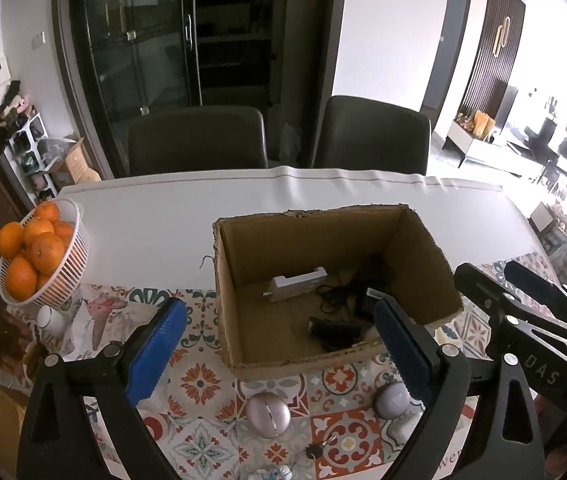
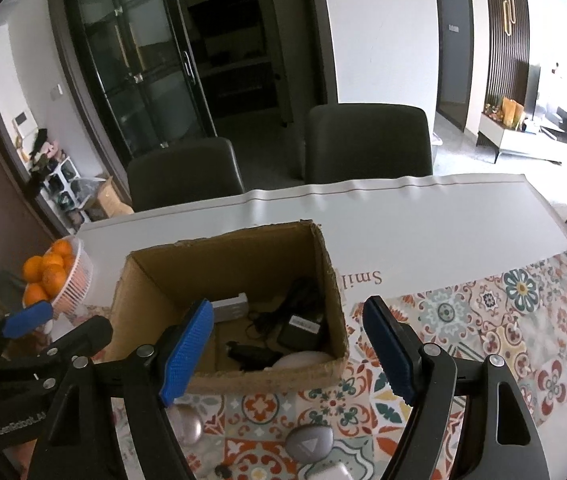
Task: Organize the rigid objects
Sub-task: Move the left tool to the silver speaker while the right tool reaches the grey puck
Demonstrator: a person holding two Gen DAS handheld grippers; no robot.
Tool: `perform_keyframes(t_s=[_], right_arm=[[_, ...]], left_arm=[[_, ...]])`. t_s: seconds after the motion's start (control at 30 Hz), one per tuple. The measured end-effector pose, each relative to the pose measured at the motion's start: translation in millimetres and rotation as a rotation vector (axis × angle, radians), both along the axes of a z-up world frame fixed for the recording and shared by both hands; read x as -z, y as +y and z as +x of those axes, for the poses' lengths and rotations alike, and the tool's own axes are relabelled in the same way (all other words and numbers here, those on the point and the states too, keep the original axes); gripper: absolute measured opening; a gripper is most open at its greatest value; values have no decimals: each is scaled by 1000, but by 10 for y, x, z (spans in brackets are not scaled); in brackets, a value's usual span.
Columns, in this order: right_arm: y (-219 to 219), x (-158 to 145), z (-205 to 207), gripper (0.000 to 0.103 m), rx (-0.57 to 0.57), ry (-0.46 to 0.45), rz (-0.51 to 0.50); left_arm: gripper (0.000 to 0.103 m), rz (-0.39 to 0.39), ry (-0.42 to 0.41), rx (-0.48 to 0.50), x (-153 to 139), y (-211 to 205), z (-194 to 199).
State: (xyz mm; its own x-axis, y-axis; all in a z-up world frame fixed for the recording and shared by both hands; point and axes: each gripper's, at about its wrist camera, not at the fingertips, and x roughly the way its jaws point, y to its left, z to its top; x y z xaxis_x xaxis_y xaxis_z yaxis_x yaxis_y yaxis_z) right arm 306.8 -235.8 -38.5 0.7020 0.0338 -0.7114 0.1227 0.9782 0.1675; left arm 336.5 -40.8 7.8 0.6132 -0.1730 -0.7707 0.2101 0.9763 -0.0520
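Observation:
An open cardboard box (image 1: 427,264) (image 2: 331,280) stands on the patterned tablecloth. Inside lie a white adapter (image 1: 297,283) (image 2: 229,307), a black power brick with cable (image 1: 347,292) (image 2: 299,328), a black oblong object (image 1: 335,330) (image 2: 253,354) and a pale round thing (image 2: 301,359). Two silver round objects (image 1: 268,414) (image 1: 392,400) lie on the cloth before the box; they also show in the right wrist view (image 2: 309,442) (image 2: 187,426). My left gripper (image 1: 277,346) is open and empty above the box's near edge. My right gripper (image 2: 289,354) is open and empty, just right of the left one.
A white basket of oranges (image 1: 67,264) (image 2: 77,280) stands at the left. A small black key-like item (image 1: 315,450) and a white object (image 2: 333,472) lie near the front. Two dark chairs (image 1: 197,140) (image 1: 371,136) stand behind the white table (image 1: 163,216).

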Motion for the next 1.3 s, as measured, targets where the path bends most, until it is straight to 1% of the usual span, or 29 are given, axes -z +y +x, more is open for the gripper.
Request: perform_keyframes(t_s=[0.2,0.43,0.7,0.9,1.3], right_arm=[[43,-17,-146,78,4,-12,-9],[67,29,-314,78,12,-25,-16],[109,163,-463,78,4,-8,-22],[100,301,-539,78,10,23,-15],[105,647,-613,78,18,103,-18]], left_arm=[[98,-9,-19,-18,-16,63,-196],[98,-16,-13,-25,60,129,-375],[98,12,-4,-41,211,147,-511],[98,7,37,-46,357,158,-585],[98,37,126,-44,755,153,-621]])
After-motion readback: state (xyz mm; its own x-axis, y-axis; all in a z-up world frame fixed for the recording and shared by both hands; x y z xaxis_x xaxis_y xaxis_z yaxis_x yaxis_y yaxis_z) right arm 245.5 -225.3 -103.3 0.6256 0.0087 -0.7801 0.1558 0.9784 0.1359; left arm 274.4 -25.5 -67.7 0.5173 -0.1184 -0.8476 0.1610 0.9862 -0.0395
